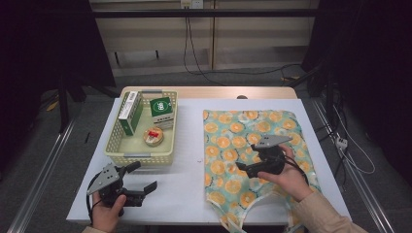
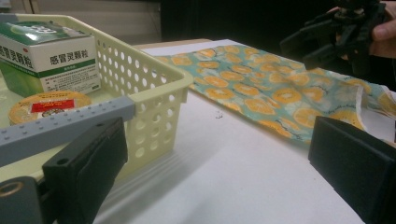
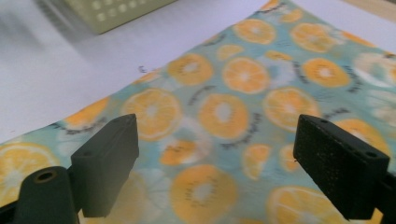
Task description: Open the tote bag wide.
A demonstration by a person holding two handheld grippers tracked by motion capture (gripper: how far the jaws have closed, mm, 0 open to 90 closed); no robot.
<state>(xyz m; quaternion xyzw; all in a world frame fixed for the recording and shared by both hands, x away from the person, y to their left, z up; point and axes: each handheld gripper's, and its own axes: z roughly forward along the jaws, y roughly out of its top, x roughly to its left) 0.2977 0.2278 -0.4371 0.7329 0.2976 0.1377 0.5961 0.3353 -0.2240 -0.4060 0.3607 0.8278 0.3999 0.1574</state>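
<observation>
While the right gripper (image 1: pixel 244 168) hangs just above the orange-print cloth (image 1: pixel 243 141), its 2 jaws stand wide apart with nothing between them; the right gripper view looks past both pads straight down onto the print. Taking the cloth as landmark: it lies flat on the right half of the white table (image 1: pixel 187 160), long axis running from the far edge toward the person, near end narrowing into straps at the table's front edge. Right gripper sits over its left-middle part, tips pointing left toward the cloth's left edge, which lies just ahead of the tips. Left gripper (image 1: pixel 144 188) rests well left of the cloth, near the front of the yellow basket (image 1: pixel 138 159), jaws open and empty too. Basket holds 2 boxes and a round tin, well apart from the cloth. Right hand is clearly nearer; likely next move is a pinch on the left edge or middle fabric.
</observation>
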